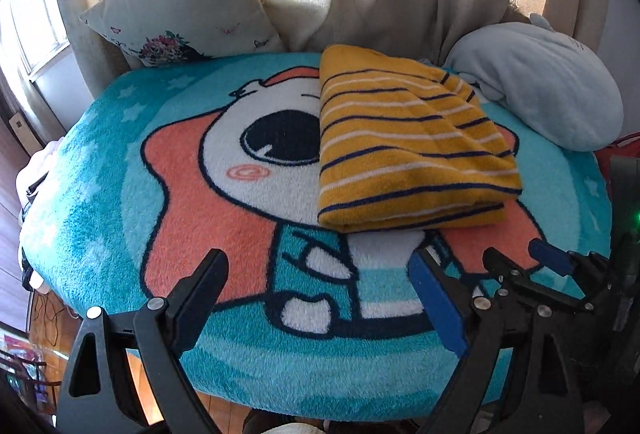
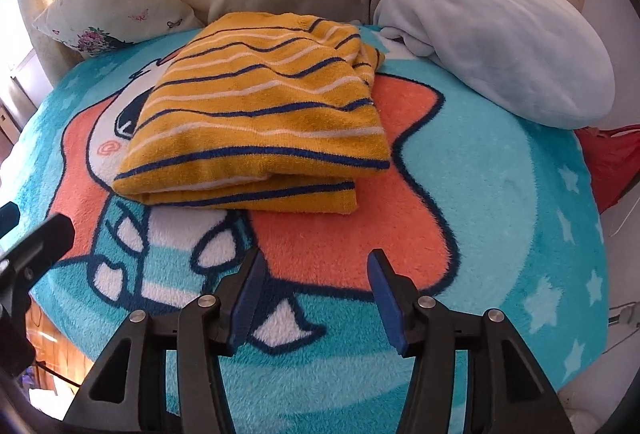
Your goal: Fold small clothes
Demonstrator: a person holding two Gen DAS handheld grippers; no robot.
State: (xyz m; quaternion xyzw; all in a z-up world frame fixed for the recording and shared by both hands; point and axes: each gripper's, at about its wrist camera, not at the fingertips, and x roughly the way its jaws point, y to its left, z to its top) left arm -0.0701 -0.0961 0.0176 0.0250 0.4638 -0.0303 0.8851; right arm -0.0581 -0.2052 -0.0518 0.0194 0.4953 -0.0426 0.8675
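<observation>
I read the yellow striped garment [image 2: 256, 113] as already folded, lying on the cartoon blanket [image 2: 500, 193] ahead of and just left of my right gripper [image 2: 316, 294], whose jaws stand well apart with nothing between them. From the left gripper [image 1: 320, 294], equally wide and empty, it lies ahead and to the right. Its long axis runs away from both grippers, folded edge nearest; my guess is the right hand is slightly nearer for any next fold.

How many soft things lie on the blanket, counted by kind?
Folded striped garment: 1
Floral cushion: 1
Pale blue plush: 1
Total: 3
</observation>
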